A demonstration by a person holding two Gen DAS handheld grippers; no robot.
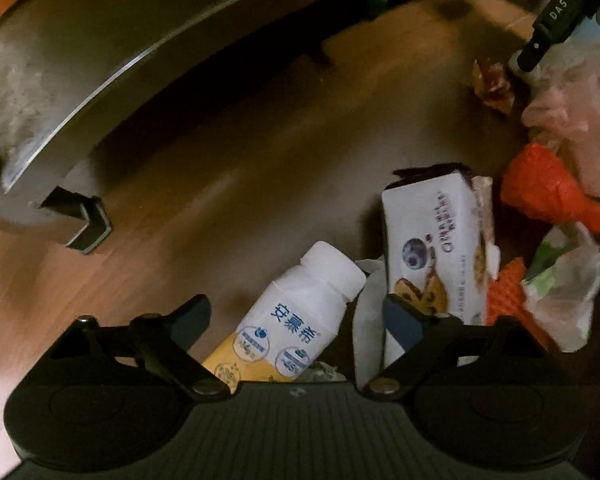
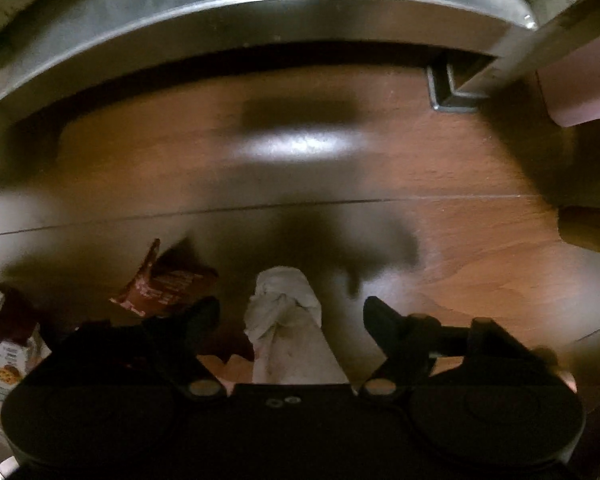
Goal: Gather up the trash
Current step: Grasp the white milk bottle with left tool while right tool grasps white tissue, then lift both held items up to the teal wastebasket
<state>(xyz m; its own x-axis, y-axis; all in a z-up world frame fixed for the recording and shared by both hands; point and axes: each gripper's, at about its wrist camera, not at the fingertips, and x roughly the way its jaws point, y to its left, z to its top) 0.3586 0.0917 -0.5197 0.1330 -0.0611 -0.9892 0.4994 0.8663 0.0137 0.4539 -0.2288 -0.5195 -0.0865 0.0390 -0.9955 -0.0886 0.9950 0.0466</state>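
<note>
your view takes in a wood floor with a grey table curving across the far side, its black foot planted at far left in the left wrist view and at far right in the right wrist view. the trash lies in a loose heap on the floor, near and to the right in your left view. largest in it is a white cookie box, lying just right of your left gripper, with a pale plastic bag and an orange bag farther right. a white bottle with blue print sits tilted between your left gripper's fingers, which stand wide apart, not touching it as far as you can tell. beside the bottle is a scrap of white paper. your right gripper is spread apart too, with a crumpled white wad lying between its fingers, unclamped. a small brown wrapper lies just left of it, and the cookie box shows at the near left edge.
</note>
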